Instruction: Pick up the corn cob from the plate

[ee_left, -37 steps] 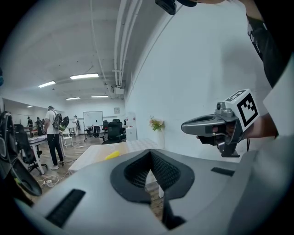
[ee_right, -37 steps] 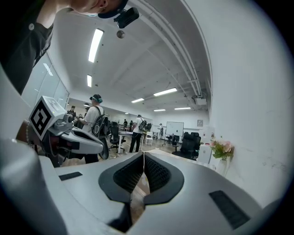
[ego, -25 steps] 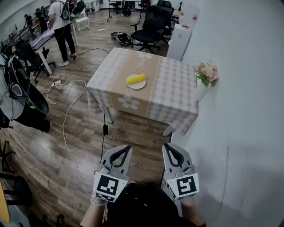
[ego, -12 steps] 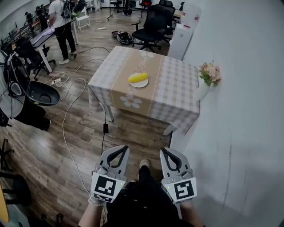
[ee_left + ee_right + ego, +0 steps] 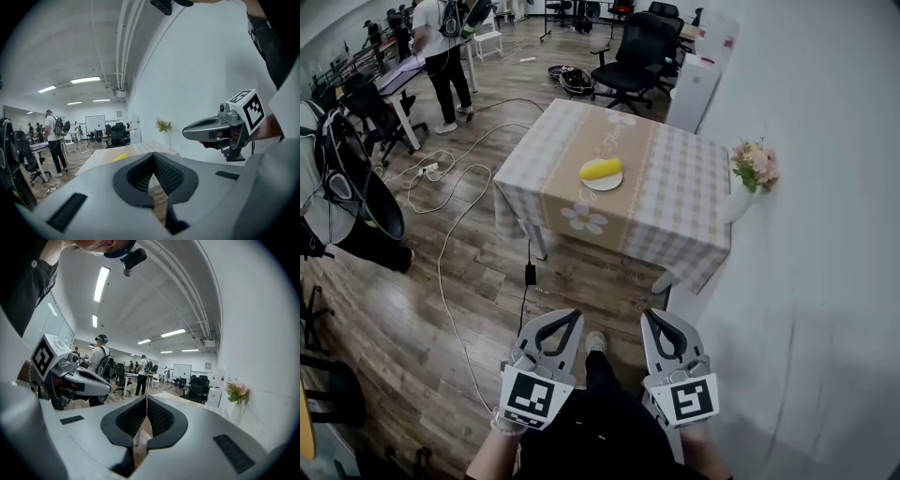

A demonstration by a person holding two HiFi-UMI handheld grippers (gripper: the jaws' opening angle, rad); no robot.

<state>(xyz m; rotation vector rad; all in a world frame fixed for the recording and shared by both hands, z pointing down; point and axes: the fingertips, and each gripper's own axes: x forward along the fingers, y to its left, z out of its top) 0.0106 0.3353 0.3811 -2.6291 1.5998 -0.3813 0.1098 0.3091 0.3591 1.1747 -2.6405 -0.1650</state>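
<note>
Ahead, corn cob [image 5: 600, 169] on plate [image 5: 610, 185], flower vase [image 5: 738, 201] rt, chairs [image 5: 636, 52] beyond.

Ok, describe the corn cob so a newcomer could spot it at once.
Find the table with the checked cloth standing against the white wall. Near its middle, on the tan strip, sits a small white plate with the corn cob lying on it. It is the only bright yellow thing there; its only neighbour, a vase of pink flowers, is by the wall.
</note>
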